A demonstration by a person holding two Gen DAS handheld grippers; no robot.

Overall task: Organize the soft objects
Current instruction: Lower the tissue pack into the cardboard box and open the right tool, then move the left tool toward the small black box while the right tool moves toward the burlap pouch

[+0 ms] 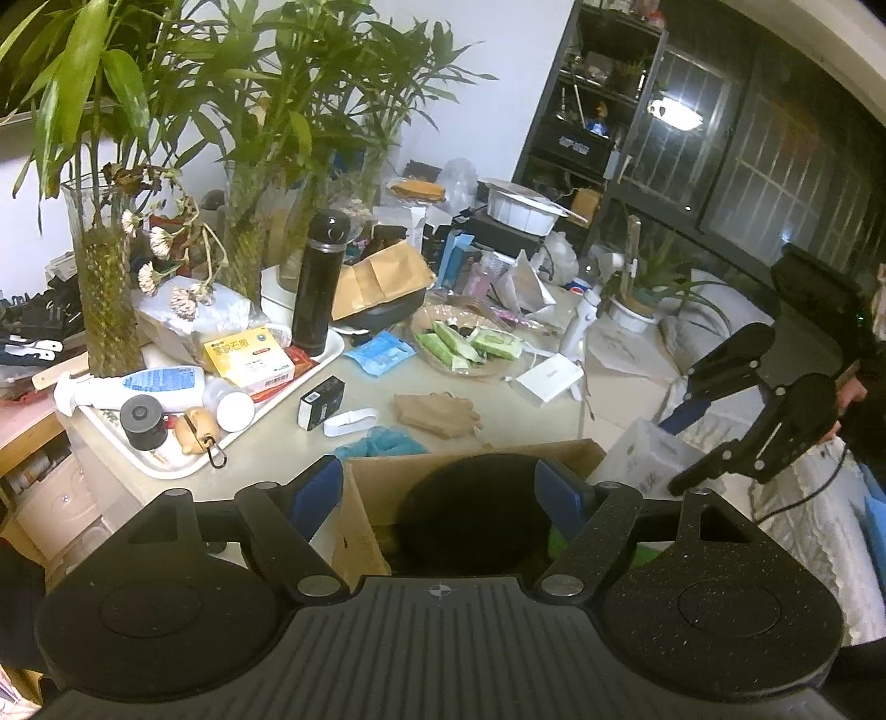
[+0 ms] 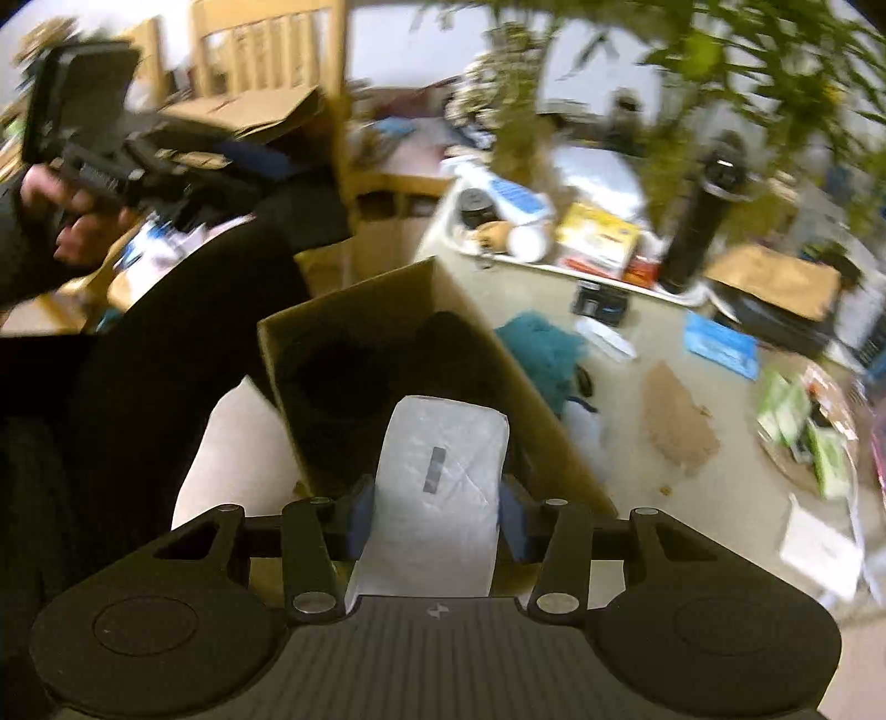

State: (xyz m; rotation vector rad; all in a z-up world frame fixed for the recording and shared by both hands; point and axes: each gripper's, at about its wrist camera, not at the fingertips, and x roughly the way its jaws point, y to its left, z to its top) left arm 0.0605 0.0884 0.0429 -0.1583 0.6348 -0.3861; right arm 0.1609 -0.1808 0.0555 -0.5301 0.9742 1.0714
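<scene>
A tall black metal flask (image 1: 320, 285) stands on a white plastic tray (image 1: 183, 459) beside a yellow medicine box (image 1: 249, 357); leafy green plants (image 1: 105, 260) in glass vases stand behind on the table (image 1: 387, 399).

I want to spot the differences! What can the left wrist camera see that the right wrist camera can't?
Only the left wrist view shows the dark window, the shelf and the white bowl.
Only the right wrist view shows the white packet gripped in the right gripper, plus a wooden chair.
Both show the cardboard box, the teal cloth, the tan cloth, the black bottle and the tray. The left gripper is open.
</scene>
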